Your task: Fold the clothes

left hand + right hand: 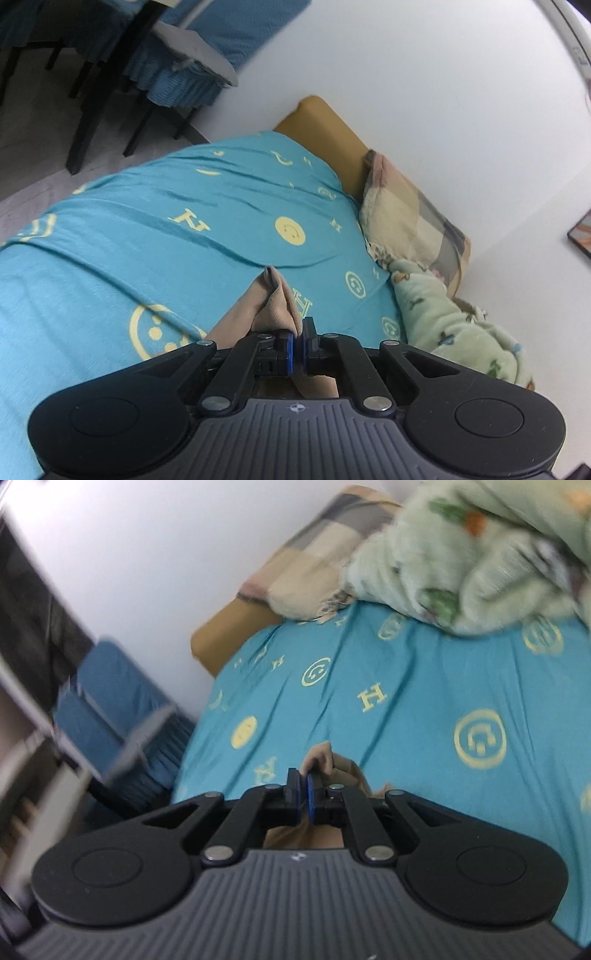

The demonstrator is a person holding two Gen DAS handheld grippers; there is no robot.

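Note:
A tan garment [271, 302] is pinched in my left gripper [298, 334], whose blue pads are shut on a bunched fold of it above the turquoise bed sheet [147, 229]. In the right wrist view my right gripper [303, 788] is shut on another part of the same tan garment [321, 757], which pokes out past the fingertips and hangs below the jaws. Most of the garment is hidden under both grippers.
The bed has a turquoise sheet [406, 709] with yellow symbols. A checked pillow [413, 214] and a pale green fleece blanket [454, 332] lie along the white wall. Dark chairs with blue covers [173, 74] stand beyond the bed's edge. An orange-brown mattress corner [321, 129] shows.

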